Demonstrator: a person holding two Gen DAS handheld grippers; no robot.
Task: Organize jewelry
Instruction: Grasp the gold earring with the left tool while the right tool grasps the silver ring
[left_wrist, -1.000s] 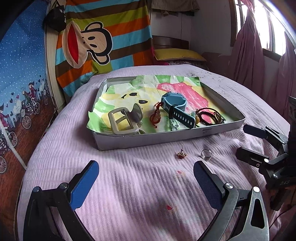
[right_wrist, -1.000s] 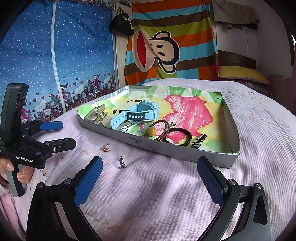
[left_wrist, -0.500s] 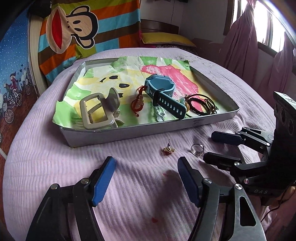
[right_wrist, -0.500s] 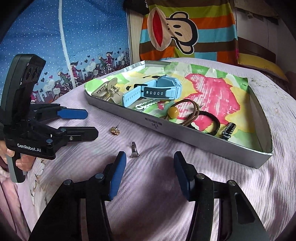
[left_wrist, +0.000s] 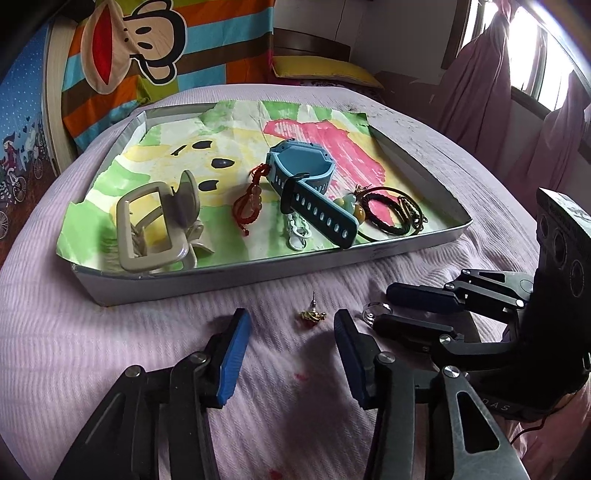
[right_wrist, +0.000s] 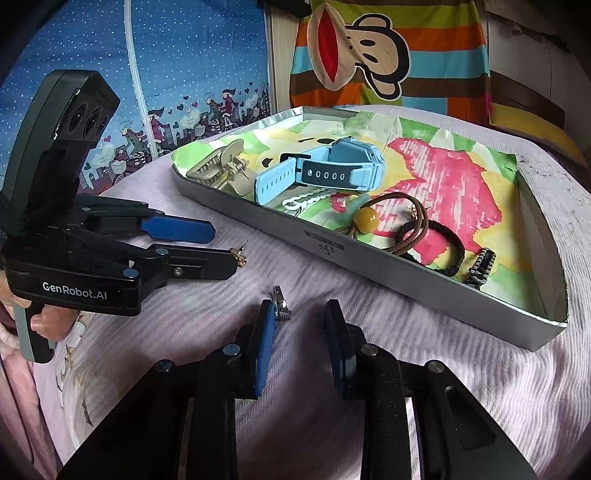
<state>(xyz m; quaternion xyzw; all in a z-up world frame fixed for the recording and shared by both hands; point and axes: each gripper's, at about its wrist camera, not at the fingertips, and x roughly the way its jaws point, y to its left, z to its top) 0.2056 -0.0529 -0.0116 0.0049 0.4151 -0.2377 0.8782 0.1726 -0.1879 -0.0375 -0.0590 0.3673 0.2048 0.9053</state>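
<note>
On the bed covered with a pale lilac ribbed bedspread (left_wrist: 110, 325) stands a shallow grey cardboard tray (left_wrist: 229, 275) lined with a colourful painted paper, and in it lie a beige plastic hair claw (left_wrist: 155, 225), a light blue rubber watch (left_wrist: 303, 181), a red beaded cord charm (left_wrist: 249, 205), a small white chain (left_wrist: 297, 232), and dark braided bracelets with a yellow bead (left_wrist: 388, 212). Two pieces are outside the tray, on the bedspread just beside its near wall: a small gold earring with a pin (left_wrist: 312, 314) and a silver ring (left_wrist: 373, 310). The left tongs (left_wrist: 291, 332) are closing, with the earring lying just ahead of the blue tips and not pressed by them. The right tongs (right_wrist: 301, 314) are closing too; the silver ring (right_wrist: 280, 301) stands upright just beside the left blue pad, near the gap, and I cannot tell if it touches the pad. The other pad is apart from it, so the ring is not grasped yet
</note>
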